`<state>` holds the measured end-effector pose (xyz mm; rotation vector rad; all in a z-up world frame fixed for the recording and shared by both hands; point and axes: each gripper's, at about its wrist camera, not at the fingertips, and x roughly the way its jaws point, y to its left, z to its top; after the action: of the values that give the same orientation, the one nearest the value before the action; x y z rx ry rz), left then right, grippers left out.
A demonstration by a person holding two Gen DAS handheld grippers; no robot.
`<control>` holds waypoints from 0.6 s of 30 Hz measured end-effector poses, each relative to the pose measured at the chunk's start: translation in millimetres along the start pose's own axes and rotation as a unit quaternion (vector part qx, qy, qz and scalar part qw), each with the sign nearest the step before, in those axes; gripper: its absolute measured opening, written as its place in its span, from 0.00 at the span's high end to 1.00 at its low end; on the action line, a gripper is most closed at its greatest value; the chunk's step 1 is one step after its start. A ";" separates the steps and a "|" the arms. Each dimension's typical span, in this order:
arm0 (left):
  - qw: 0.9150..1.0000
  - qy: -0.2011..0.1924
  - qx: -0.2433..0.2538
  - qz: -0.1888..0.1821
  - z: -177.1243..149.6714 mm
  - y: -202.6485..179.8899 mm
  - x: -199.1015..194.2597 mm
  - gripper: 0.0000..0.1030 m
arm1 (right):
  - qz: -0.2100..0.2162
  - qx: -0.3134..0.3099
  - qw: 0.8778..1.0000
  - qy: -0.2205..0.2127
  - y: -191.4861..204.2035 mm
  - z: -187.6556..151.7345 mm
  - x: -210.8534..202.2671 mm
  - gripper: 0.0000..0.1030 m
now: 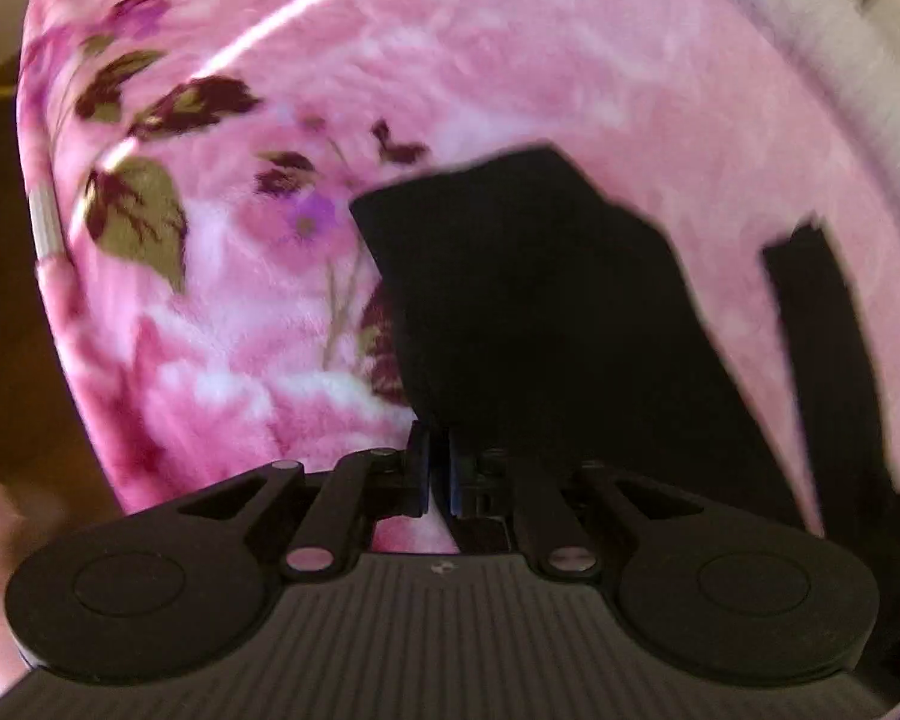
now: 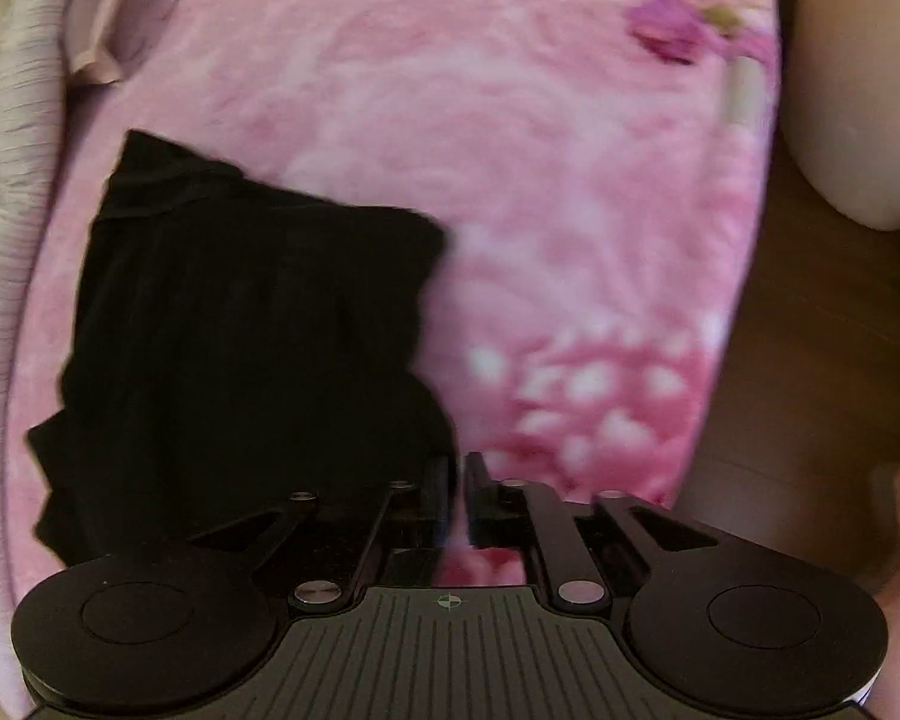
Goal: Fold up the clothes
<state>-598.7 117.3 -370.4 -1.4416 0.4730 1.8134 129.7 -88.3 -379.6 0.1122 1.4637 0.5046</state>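
A black garment lies on a pink floral blanket. In the left wrist view its lower end narrows down to my left gripper, whose fingers stand almost together and seem to pinch that edge. The right wrist view shows the same black garment spread to the left, its near right corner meeting my right gripper, also nearly closed on the cloth. A separate black strip hangs at the right. Both views are blurred by motion.
The pink blanket covers a bed. A lilac cloth lies at its far left and a pale ribbed fabric runs along the edge. Brown wooden floor and a white rounded object are to the right.
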 end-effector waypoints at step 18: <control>0.989 -0.099 0.109 0.026 1.0 -17.7 -6.3 0.96 | -0.033 -0.124 0.990 -0.059 35.4 19.8 21.9 0.99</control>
<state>-585.6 127.4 -361.2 -1.0987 0.5908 1.8601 140.1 -43.6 -384.1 -0.1009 1.2745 0.6115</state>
